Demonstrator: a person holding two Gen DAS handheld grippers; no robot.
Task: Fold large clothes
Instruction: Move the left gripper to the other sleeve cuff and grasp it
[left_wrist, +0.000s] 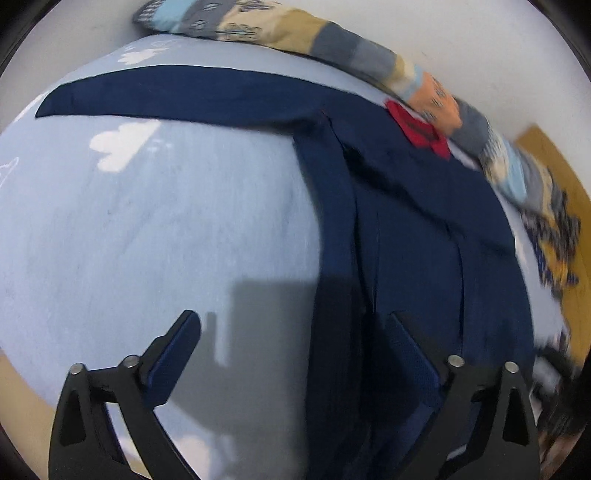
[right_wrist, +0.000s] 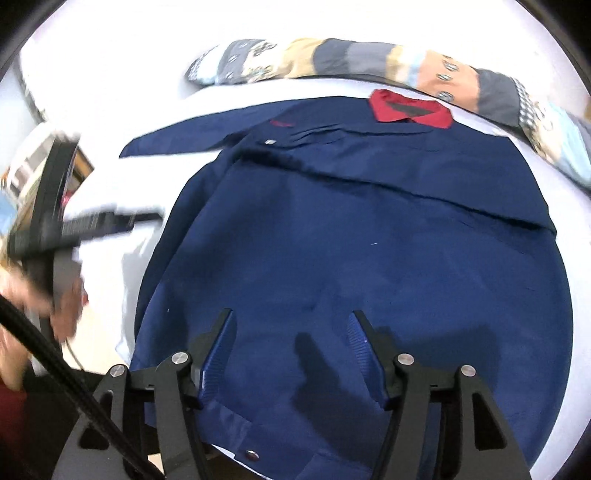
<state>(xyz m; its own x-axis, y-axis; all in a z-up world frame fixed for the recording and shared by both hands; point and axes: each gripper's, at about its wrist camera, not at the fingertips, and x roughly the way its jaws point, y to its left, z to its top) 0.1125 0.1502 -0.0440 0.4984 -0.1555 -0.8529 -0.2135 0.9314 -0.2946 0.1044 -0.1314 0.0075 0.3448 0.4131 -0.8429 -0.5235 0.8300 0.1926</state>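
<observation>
Clearly the navy shirt (right_wrist: 351, 229) lies flat on the pale blue bedsheet (left_wrist: 147, 229), red collar (right_wrist: 410, 109) far, one sleeve (left_wrist: 177, 98) stretched sideways. Right gripper (right_wrist: 291, 354) hovers over its hem, fingers spread, empty; left gripper (left_wrist: 295, 354), likewise spread, straddles the shirt's side edge, nearer that sleeve.

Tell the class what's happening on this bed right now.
A person with a gripper in each hand is folding a navy shirt with a red collar, spread on a light blue sheet. One sleeve lies stretched out sideways; the other looks folded across the body. The left gripper and right gripper both hover open, holding nothing. A patterned blanket lies beyond the collar.
</observation>
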